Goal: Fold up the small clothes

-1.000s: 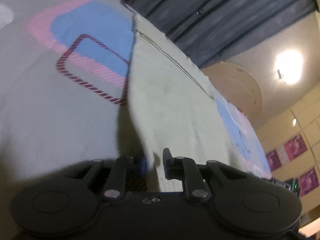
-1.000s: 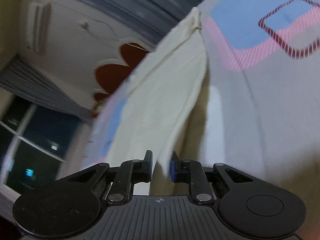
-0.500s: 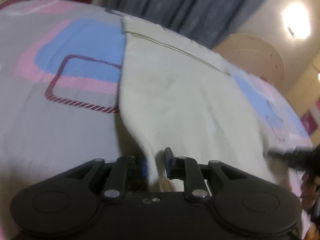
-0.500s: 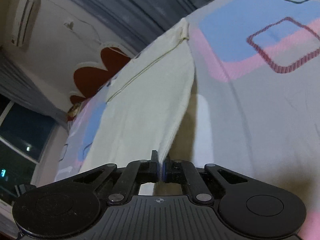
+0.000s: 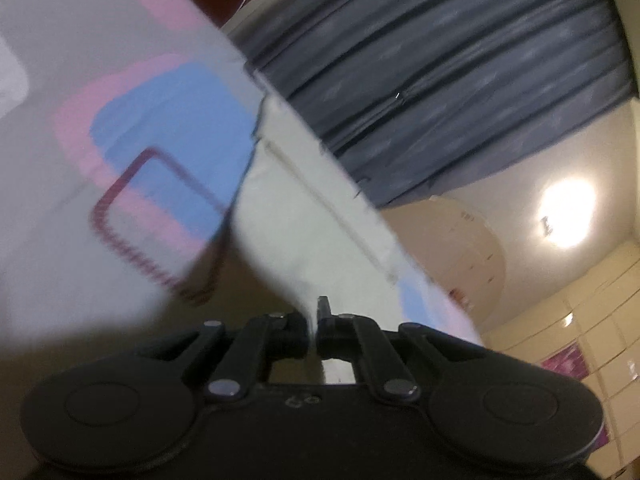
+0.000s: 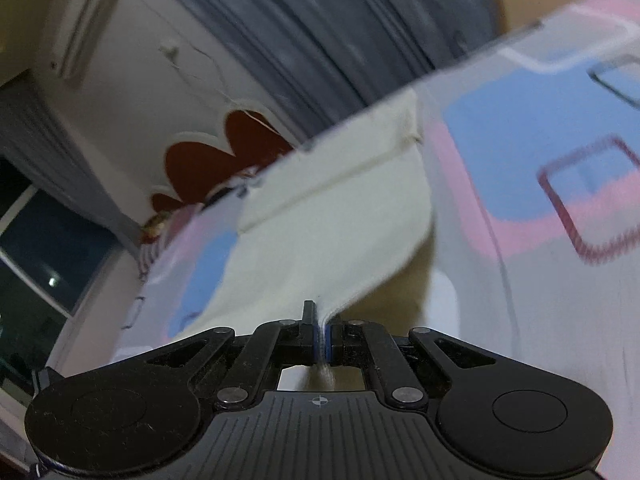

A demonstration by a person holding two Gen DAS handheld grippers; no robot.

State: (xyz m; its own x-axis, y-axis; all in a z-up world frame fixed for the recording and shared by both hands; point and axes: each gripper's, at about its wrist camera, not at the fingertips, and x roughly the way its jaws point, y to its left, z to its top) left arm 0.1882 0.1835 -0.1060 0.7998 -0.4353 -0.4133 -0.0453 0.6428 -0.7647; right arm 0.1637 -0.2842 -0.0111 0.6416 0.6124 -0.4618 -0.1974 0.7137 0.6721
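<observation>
A cream-white small garment [image 5: 316, 216] lies spread on a bedsheet [image 5: 80, 152] printed with blue, pink and grey shapes. My left gripper [image 5: 312, 322] is shut on the garment's near corner, which rises off the sheet into the jaws. In the right wrist view the same garment [image 6: 328, 240] stretches away from me, with a stitched hem at its far end. My right gripper [image 6: 322, 336] is shut on its other near corner, with cloth pinched between the blue pads. Both views are blurred.
Dark grey curtains [image 5: 440, 80] hang behind the bed. A red scalloped headboard [image 6: 224, 160] and an air conditioner [image 6: 84, 28] are on the wall. A dark window [image 6: 36, 260] is at left. A ceiling lamp [image 5: 566, 216] glares at right.
Both grippers have closed tighter on the garment's corners and have tilted, so both views have swung and the bed slants. The right gripper no longer shows in the left view.
</observation>
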